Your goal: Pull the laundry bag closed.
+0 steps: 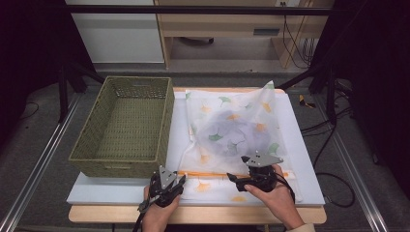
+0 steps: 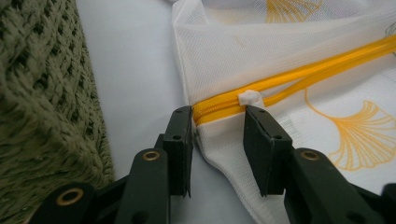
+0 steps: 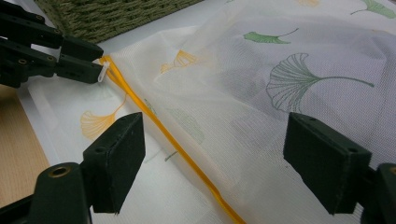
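My left claw (image 2: 218, 122) straddles the yellow zip's (image 2: 289, 74) closed end on the mesh bag (image 1: 232, 130) — jaws partly open, white pull tab (image 2: 249, 97) between them, not pinched. My right claw (image 3: 215, 158) gapes wide over the mesh, gripping nothing. The bag lies flat on the counter (image 1: 300, 159) beside the basket (image 1: 126, 126).

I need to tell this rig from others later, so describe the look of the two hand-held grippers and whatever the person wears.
Both the left gripper and the right gripper are black, each topped by a grey three-cornered plate. Their jaws end in flat rectangular black pads, with brass-coloured pivot rings behind. A dark cable trails from each. A light-coloured sleeve cuff shows at the right wrist.
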`<action>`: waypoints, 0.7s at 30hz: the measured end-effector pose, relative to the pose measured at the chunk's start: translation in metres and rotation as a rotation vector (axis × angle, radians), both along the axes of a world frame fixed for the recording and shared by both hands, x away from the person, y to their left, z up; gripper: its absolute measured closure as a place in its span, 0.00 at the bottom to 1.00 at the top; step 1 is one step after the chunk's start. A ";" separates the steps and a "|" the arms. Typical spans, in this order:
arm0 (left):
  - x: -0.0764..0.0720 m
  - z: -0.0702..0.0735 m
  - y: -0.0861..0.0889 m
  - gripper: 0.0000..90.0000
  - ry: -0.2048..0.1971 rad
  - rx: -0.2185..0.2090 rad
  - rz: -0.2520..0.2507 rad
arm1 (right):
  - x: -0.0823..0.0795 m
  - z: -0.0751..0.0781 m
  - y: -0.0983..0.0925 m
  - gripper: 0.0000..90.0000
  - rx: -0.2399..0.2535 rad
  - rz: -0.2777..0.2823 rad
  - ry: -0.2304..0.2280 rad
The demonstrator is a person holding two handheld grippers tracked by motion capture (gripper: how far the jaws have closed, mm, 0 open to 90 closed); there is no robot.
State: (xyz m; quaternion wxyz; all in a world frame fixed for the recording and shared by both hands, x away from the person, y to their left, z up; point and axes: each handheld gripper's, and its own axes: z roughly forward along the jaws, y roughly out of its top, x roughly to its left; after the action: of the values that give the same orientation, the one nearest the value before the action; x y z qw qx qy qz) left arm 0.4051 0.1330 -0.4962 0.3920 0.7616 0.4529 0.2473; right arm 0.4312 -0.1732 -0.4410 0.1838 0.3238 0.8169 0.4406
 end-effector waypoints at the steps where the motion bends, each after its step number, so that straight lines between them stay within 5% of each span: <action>1: 0.000 0.000 0.000 0.70 -0.001 0.000 0.001 | 0.000 0.000 0.000 0.23 0.000 0.002 0.000; 21: 0.001 -0.001 0.000 0.96 -0.005 -0.012 -0.002 | -0.001 -0.001 0.004 0.23 -0.005 0.010 0.005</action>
State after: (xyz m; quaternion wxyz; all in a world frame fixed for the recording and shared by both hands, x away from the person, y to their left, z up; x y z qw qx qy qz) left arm 0.4058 0.1328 -0.4970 0.3981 0.7591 0.4525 0.2460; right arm 0.4302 -0.1694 -0.4417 0.1800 0.3202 0.8201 0.4386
